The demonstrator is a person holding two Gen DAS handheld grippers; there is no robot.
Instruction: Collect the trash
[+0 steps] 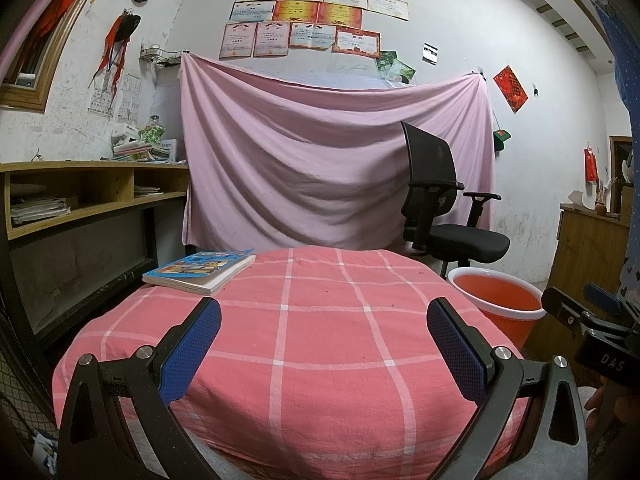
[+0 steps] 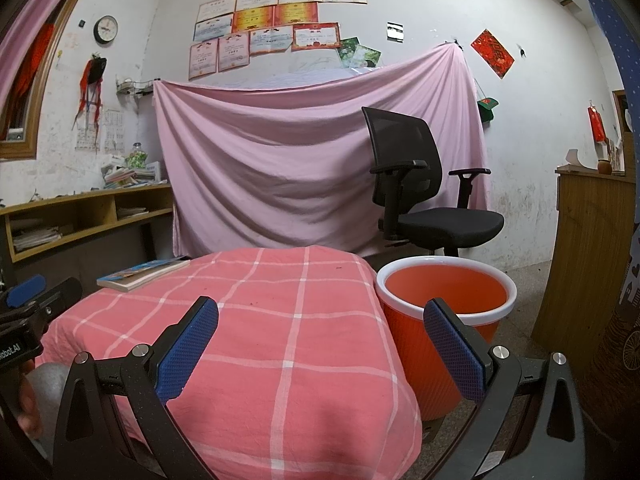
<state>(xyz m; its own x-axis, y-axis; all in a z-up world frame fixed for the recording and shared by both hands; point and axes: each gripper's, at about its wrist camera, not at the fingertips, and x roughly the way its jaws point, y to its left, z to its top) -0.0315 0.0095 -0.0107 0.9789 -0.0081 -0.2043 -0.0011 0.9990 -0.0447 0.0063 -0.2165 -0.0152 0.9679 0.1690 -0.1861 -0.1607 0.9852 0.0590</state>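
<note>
A table under a red checked cloth fills the foreground of both views. An orange bin with a white rim stands on the floor at the table's right side; its inside looks bare. My left gripper hovers open over the cloth near its front edge, nothing between its blue pads. My right gripper is open too, straddling the table's right corner and the bin. Only tiny dark specks show on the cloth. Each gripper shows at the edge of the other's view.
A paperback book lies at the table's far left corner. A black office chair stands behind the bin before a hanging pink sheet. A wooden shelf unit runs along the left, a wooden cabinet on the right.
</note>
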